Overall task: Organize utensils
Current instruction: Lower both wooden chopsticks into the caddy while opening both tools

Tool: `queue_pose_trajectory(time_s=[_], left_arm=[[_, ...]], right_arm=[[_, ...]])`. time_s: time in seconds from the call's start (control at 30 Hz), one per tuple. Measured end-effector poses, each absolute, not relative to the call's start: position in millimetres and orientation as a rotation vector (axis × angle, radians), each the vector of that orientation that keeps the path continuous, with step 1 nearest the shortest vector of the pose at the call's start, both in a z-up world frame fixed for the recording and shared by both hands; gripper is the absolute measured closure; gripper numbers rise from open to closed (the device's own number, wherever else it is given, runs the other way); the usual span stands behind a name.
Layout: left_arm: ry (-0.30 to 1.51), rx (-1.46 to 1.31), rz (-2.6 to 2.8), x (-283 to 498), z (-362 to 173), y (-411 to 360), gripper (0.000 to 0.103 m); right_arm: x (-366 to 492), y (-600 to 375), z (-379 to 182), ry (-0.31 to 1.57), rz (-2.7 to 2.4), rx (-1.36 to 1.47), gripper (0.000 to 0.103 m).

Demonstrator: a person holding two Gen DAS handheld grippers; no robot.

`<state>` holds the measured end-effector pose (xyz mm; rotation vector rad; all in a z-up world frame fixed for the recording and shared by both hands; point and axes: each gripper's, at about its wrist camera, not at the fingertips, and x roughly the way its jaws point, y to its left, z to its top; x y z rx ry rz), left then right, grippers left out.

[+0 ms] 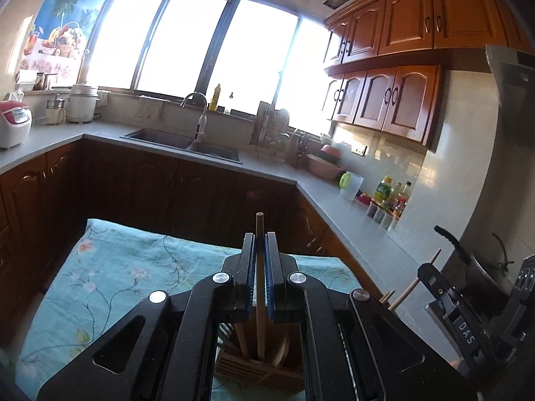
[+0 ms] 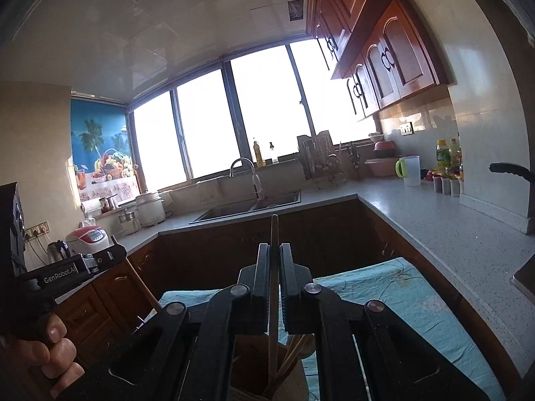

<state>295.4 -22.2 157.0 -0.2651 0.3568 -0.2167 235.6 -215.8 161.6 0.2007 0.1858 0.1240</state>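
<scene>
over the teal flowered cloth [image 1: 110, 267] on the desk, both grippers are pointed out across the kitchen toward the windows, each one tilted so its camera looks down its own fingers at a stick standing up between them.

left gripper [image 1: 259, 267]: jaws pulled in narrow, clamped on a wooden chopstick [image 1: 260, 250]. the stick runs straight up past the fingertips, and its lower end drops down into the wooden utensil holder [image 1: 257, 367] sitting right under the gripper on the cloth. a couple more wooden handles are in that holder beside it.

right gripper [image 2: 275, 277]: same deal, jaws nearly together around a second chopstick [image 2: 274, 240], upright, tip poking above the fingers, bottom end down in the holder [image 2: 247, 361] with a few other sticks leaning in there.

from the right wrist view you can see the person's left hand [image 2: 50, 351] wrapped around the left gripper's handle at the lower left, fingers curled, the body of it held roughly level. from the left wrist view the right gripper's body shows at the far right edge, next to a dark pan [image 1: 481, 267] by the wall.

grey counter, sink [image 1: 187, 143] and dish rack are well behind all this.
</scene>
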Motion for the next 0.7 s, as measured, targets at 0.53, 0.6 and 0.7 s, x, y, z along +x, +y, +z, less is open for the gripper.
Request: queue_pose_trajectory(time_s=[0.53,0.6,0.7], left_arm=[[0.452,-0.226,-0.246,292.0,115.3,-29.0,0.098],[0.460,-0.223,-0.246,292.9,114.9,-30.2,0.098],[0.463,-0.218,-0.245,292.8,114.7,-31.2,0.098]], right_arm=[[238.2,-222.1,116.7,0.311,0.135,0.253,0.097],[238.0,-220.8,117.5,0.316,0.136,0.249,0.097],[240.2,-221.8,117.9,0.328,0.140,0.255,0.097]])
